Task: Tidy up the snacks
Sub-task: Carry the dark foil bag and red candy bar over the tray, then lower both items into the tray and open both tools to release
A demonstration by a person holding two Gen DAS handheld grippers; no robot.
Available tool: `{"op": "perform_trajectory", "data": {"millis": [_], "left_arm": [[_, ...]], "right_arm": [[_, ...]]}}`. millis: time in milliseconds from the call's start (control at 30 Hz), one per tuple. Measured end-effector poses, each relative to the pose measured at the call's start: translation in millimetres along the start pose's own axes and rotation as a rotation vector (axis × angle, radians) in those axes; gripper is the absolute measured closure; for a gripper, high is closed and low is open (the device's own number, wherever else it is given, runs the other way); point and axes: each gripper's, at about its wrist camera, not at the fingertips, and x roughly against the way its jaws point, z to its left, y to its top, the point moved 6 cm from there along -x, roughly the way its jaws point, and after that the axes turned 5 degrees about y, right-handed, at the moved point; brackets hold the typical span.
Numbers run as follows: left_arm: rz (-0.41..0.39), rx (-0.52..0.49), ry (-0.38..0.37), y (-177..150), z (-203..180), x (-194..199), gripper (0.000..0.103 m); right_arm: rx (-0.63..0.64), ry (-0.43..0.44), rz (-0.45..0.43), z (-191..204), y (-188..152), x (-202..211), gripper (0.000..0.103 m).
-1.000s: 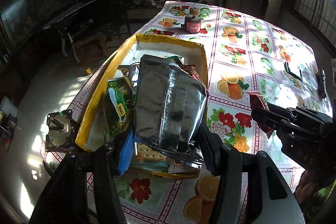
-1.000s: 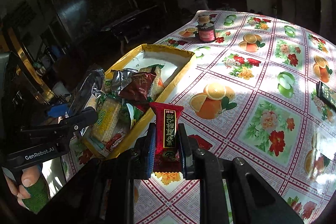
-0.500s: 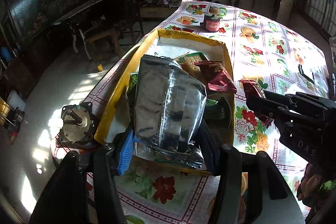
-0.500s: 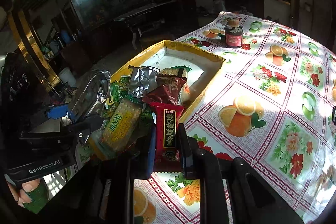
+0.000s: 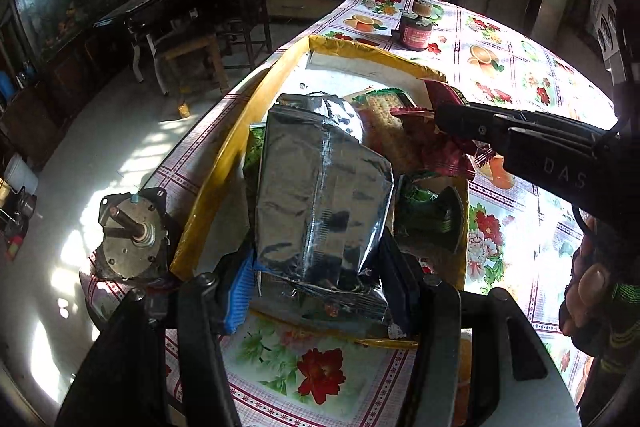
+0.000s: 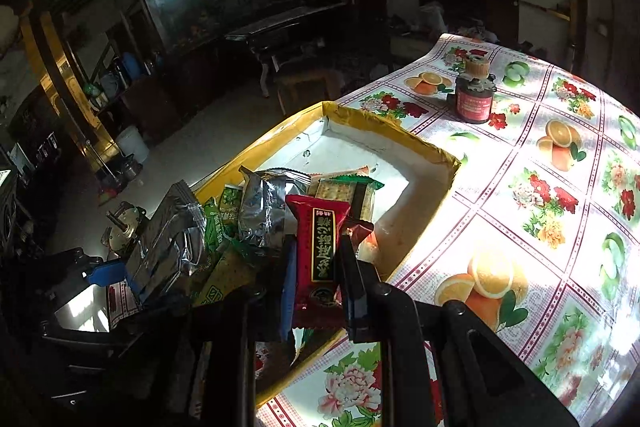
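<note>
A yellow-rimmed box [image 5: 236, 163] [image 6: 420, 143] lies on the flowered tablecloth with several snack packs piled at its near end. My left gripper [image 5: 316, 279] is shut on a silver foil bag [image 5: 320, 187], held over the near end of the box. My right gripper [image 6: 316, 279] is shut on a small red snack pack [image 6: 318, 247] and hangs over the pile. In the left wrist view the right gripper [image 5: 452, 115] reaches in from the right above a dark red pack [image 5: 444, 151]. The left gripper [image 6: 132, 275] with the foil bag [image 6: 168, 239] shows at the left of the right wrist view.
A small electric motor [image 5: 128, 235] stands on the table corner left of the box. A dark red jar [image 5: 416, 31] [image 6: 474, 99] stands beyond the box's far end. The table edge drops to the floor on the left, with a chair [image 5: 192, 51] beyond.
Both grippers have moved over the box with their packs. The right gripper has come in from the tablecloth to above the pile; the left gripper has dropped a little.
</note>
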Motion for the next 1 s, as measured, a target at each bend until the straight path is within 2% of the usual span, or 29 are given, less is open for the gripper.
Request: {"op": "perform_trajectory", "data": {"millis": [300, 633, 1000], "left_arm": [[0.018, -0.008, -0.019, 9, -8, -15, 0.046], [0.040, -0.016, -0.006, 17, -15, -35, 0.046], [0.052, -0.015, -0.008, 18, -16, -40, 0.044]], "right_arm": [[-0.002, -0.006, 0.002, -15, 27, -25, 0.085], [-0.010, 0.001, 0.073, -25, 21, -56, 0.085], [0.021, -0.017, 0.081, -21, 21, -57, 0.083]]}}
